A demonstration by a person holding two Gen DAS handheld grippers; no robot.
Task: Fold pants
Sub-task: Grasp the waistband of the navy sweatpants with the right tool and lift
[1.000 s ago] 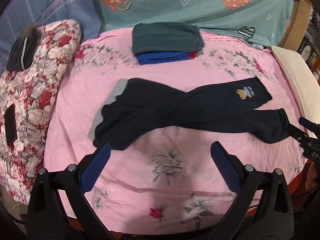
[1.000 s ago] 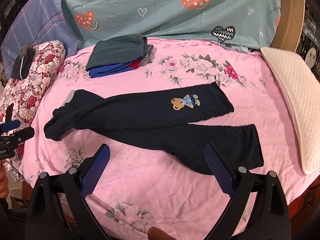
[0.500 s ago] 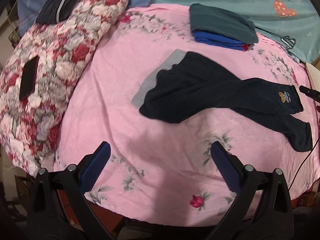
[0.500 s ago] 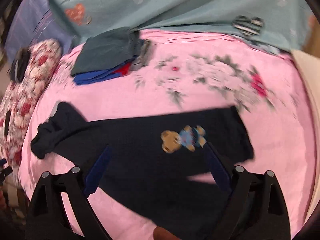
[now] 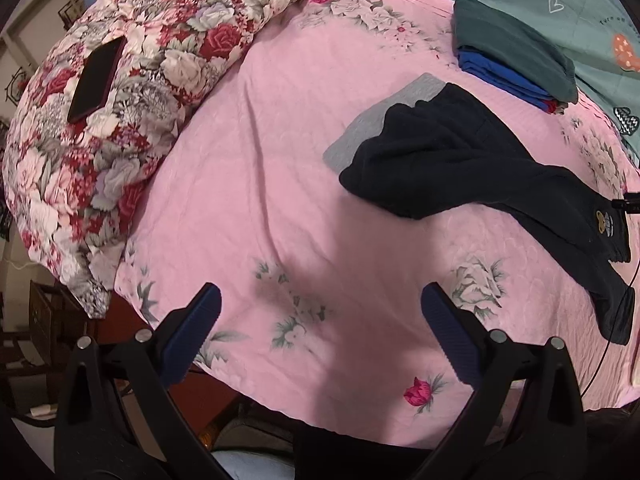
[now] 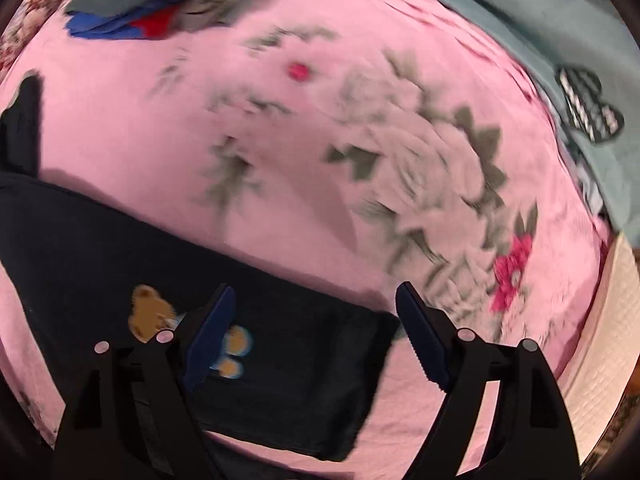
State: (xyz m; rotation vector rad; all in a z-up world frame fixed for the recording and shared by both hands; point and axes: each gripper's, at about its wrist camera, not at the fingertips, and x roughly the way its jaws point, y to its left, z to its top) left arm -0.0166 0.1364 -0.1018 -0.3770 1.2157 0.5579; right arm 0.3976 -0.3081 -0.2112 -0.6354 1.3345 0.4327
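Dark navy pants (image 5: 460, 160) with a grey waistband (image 5: 376, 120) and a small bear patch lie unfolded on the pink floral bedspread (image 5: 260, 160), legs stretching to the right. My left gripper (image 5: 320, 300) is open and empty, near the bed's front left edge, well short of the waistband. My right gripper (image 6: 316, 300) is open, low over the hem end of one pant leg (image 6: 280, 340), next to the bear patch (image 6: 150, 312). The right wrist view is blurred.
A stack of folded clothes (image 5: 516, 52), green on blue, lies at the back of the bed. A floral pillow (image 5: 120, 100) with a dark phone (image 5: 96, 78) on it sits at the left. A teal heart-print sheet (image 6: 540, 32) lies behind, a cream pillow (image 6: 600, 340) at the right.
My left gripper has swung left toward the waistband end of the pants. My right gripper has dropped low and close over the bear-patch leg hem. Both stayed open.
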